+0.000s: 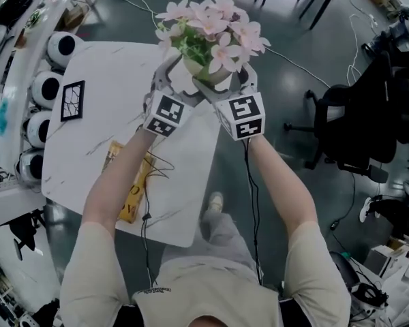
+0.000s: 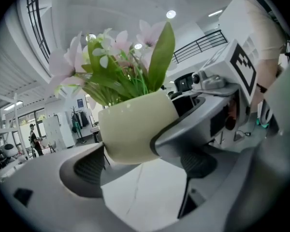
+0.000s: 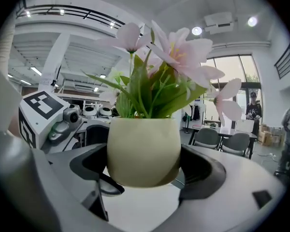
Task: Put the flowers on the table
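A cream pot (image 1: 203, 71) of pink flowers (image 1: 211, 22) with green leaves hangs in the air over the far right edge of the white marble table (image 1: 102, 73). My left gripper (image 1: 176, 82) holds the pot from the left and my right gripper (image 1: 233, 84) from the right, both shut on it. In the left gripper view the pot (image 2: 134, 129) sits between the jaws of the left gripper (image 2: 142, 166), with a finger (image 2: 193, 122) of the right gripper across it. In the right gripper view the pot (image 3: 144, 149) fills the gap of the right gripper (image 3: 145, 170), both jaws touching its sides.
A yellow snack packet (image 1: 131, 191) and a black cable (image 1: 157, 165) lie on the near part of the table, and a black-framed card (image 1: 73, 101) lies at its left. White round devices (image 1: 60, 48) line the left. A black office chair (image 1: 358, 128) stands on the floor at right.
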Demonstrator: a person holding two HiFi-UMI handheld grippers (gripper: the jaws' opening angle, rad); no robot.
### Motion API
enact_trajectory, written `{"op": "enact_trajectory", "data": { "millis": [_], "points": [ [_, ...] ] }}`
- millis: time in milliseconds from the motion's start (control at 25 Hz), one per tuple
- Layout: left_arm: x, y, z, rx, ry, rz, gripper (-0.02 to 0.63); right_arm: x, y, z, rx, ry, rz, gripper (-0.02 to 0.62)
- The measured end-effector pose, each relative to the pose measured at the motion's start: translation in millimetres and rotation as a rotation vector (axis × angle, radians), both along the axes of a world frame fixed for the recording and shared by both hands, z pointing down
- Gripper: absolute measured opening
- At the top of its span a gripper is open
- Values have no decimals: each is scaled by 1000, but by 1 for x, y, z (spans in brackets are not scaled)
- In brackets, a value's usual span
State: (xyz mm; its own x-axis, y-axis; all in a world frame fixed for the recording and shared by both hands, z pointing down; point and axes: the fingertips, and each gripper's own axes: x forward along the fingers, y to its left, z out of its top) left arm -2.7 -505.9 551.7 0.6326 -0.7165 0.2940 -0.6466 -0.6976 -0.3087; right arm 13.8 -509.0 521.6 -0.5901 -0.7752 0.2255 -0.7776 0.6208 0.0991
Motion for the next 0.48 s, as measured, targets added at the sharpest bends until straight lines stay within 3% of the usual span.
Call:
{"op": "enact_trajectory", "data": {
  "millis": [160, 480],
  "points": [
    [-6, -6, 45, -18, -7, -8, 488, -5, -6, 41, -17, -2, 3, 469],
    [-17, -12, 109, -160, -88, -42, 488, -14, -14, 94, -15, -4, -18, 469]
  ]
}}
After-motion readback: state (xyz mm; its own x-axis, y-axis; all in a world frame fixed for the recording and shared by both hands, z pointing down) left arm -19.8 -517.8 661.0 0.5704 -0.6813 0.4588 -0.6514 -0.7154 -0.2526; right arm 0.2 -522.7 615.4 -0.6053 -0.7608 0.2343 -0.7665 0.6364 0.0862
